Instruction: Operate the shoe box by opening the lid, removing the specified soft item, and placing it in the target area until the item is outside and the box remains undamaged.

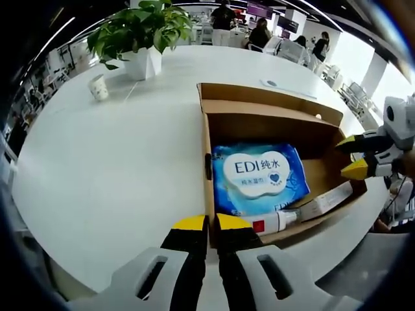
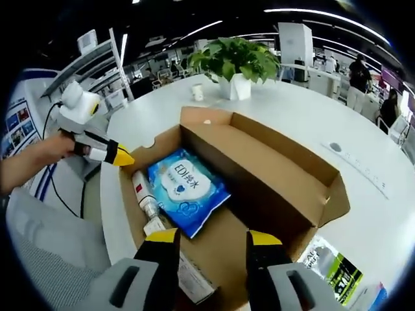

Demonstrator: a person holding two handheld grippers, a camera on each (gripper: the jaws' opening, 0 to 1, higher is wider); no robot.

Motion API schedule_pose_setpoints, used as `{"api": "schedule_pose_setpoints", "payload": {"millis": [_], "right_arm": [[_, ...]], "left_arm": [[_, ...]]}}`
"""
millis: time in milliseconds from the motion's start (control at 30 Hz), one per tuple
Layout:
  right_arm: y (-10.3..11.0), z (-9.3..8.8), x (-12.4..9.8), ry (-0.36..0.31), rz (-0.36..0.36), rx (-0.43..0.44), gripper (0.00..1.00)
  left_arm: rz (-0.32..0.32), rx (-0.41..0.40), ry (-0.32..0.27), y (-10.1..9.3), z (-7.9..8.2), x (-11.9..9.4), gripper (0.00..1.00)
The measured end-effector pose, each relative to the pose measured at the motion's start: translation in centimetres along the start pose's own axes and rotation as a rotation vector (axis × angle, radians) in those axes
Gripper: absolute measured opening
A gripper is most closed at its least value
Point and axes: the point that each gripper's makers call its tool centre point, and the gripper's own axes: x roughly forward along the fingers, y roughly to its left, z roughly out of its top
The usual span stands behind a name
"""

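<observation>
lid's already open on the shoe box point(image 1: 272, 123), but the blue wipes pack point(image 1: 259, 176) is still lying inside at its 6 o'clock end. left gripper point(image 1: 209, 225) has jaws pressed together at the box edge, right gripper point(image 2: 213, 238) is spread over it, so grabbing and placing are left.

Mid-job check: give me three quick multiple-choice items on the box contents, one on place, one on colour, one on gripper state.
1. Where does the wipes pack lie?
A. on the floor of the open shoe box
B. on the table beside the plant
C. in a gripper

2. What colour is the pack's wrapper?
A. red
B. blue
C. green

3. How does the right gripper stand?
A. shut on the pack
B. shut on the tube
C. open, holding nothing

Answers:
1 A, the pack lies flat inside the cardboard walls.
2 B, blue with a white label.
3 C, its jaws stand apart above the box's near edge.
</observation>
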Motion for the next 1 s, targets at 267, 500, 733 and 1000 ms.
{"api": "schedule_pose_setpoints", "payload": {"millis": [267,500,733,1000], "right_arm": [[0.4,-0.6,2.4,0.037,0.008,0.056,0.36],[0.8,-0.7,4.5,0.066,0.016,0.084,0.34],[0.6,-0.1,6.1,0.074,0.019,0.130,0.29],[0.4,-0.5,7.7,0.085,0.007,0.178,0.23]], "left_arm": [[-0.001,-0.004,0.000,-0.1,0.0,-0.1,0.02],[-0.001,-0.003,0.001,-0.2,0.0,-0.2,0.02],[-0.003,-0.011,0.002,-0.1,0.0,-0.1,0.02],[-0.003,-0.010,0.003,0.0,0.0,-0.1,0.02]]}}
